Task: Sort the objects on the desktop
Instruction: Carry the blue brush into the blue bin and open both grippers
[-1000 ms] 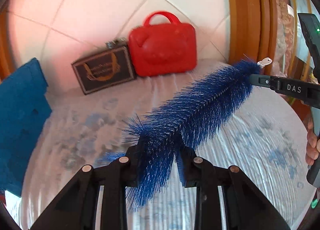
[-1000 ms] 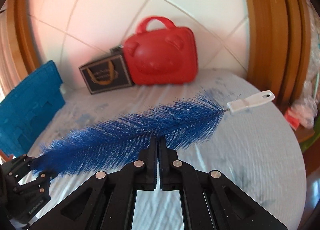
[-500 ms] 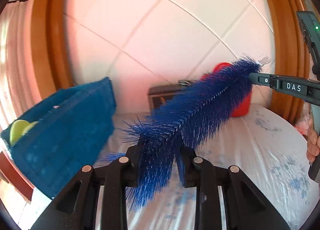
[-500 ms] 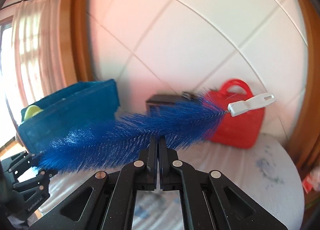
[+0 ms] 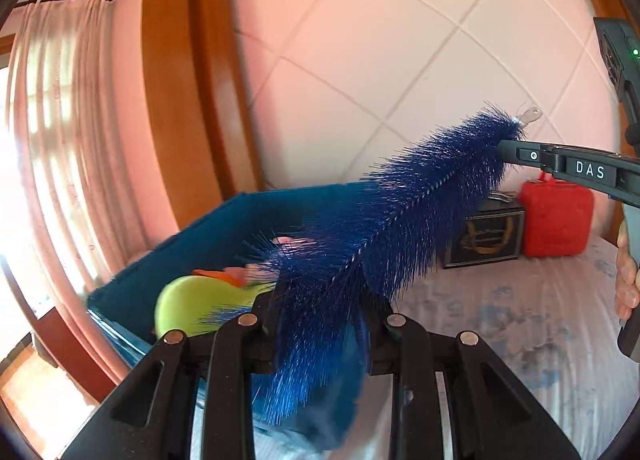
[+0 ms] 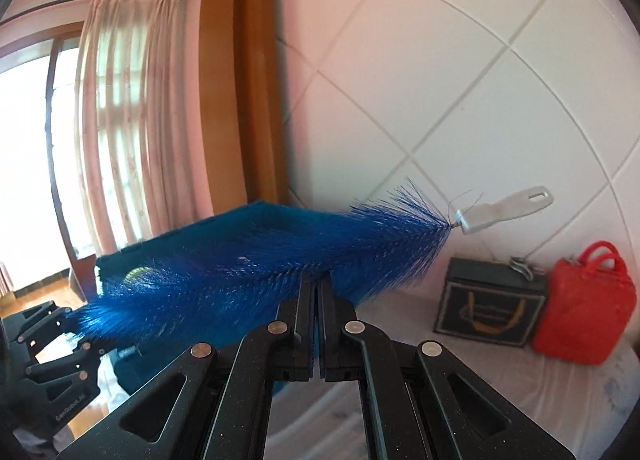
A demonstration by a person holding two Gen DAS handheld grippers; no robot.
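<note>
A long blue bristle brush (image 5: 384, 236) (image 6: 256, 280) with a white plastic handle (image 6: 504, 212) hangs in the air between both grippers. My left gripper (image 5: 320, 312) is shut on its lower bristle end. My right gripper (image 6: 318, 288) is shut on the bristles nearer the handle, and its fingers (image 5: 560, 168) reach in from the right in the left wrist view. Behind and below the brush stands a blue felt basket (image 5: 224, 228) (image 6: 224, 228) holding a yellow-green object (image 5: 192, 304) and something orange. The brush hides part of the basket's inside.
A dark box with a gold emblem (image 5: 484, 236) (image 6: 488, 304) and a red carry case (image 5: 556, 216) (image 6: 584, 308) stand against the tiled wall on the pale floral cloth (image 5: 520, 320). A wooden frame (image 6: 244, 100) and a curtained window (image 6: 116, 120) lie to the left.
Both grippers swung left and upward with the brush still gripped. The basket came from the left edge to behind the brush; the box and red case slid to the right.
</note>
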